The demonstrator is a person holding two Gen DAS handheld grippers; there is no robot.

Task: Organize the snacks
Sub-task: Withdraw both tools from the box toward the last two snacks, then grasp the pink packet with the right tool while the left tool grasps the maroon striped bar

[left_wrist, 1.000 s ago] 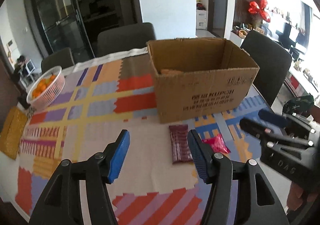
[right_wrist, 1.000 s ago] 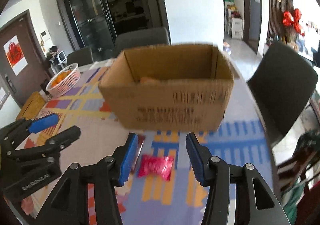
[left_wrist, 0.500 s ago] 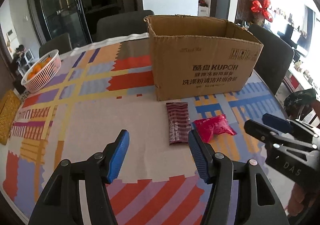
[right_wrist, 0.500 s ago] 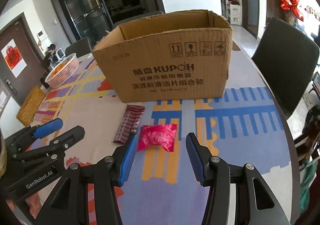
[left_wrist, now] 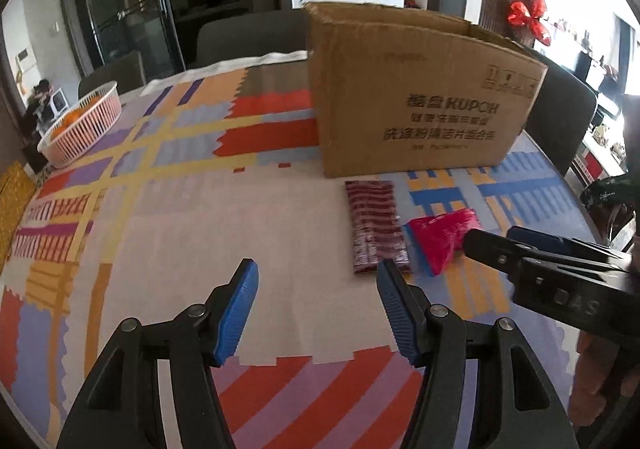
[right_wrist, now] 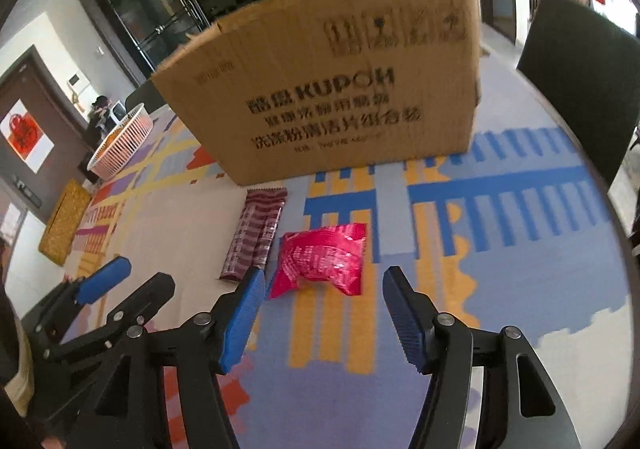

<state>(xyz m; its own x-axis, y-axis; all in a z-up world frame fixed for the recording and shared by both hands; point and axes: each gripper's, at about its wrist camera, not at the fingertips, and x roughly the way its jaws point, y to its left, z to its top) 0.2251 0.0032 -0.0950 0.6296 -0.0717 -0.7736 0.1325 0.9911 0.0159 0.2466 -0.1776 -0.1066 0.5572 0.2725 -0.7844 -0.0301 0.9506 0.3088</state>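
A brown cardboard box (left_wrist: 420,97) stands on the patterned tablecloth; it also shows in the right wrist view (right_wrist: 332,89). In front of it lie a dark red striped snack pack (left_wrist: 374,227) (right_wrist: 256,235) and a pink snack bag (left_wrist: 440,241) (right_wrist: 324,257). My left gripper (left_wrist: 316,305) is open and empty, just short of the striped pack and to its left. My right gripper (right_wrist: 324,313) is open and empty, low over the table with the pink bag just ahead between its fingers. It also shows at the right of the left wrist view (left_wrist: 500,245).
A white basket of oranges (left_wrist: 80,125) (right_wrist: 120,141) sits at the far left of the table. A yellow box (right_wrist: 66,221) lies at the left edge. Dark chairs (right_wrist: 580,77) stand around the table, whose rim curves close on the right.
Both grippers have come down and forward toward the snacks. The box now looms larger and its inside is out of sight. The right gripper has closed in on the pink bag.
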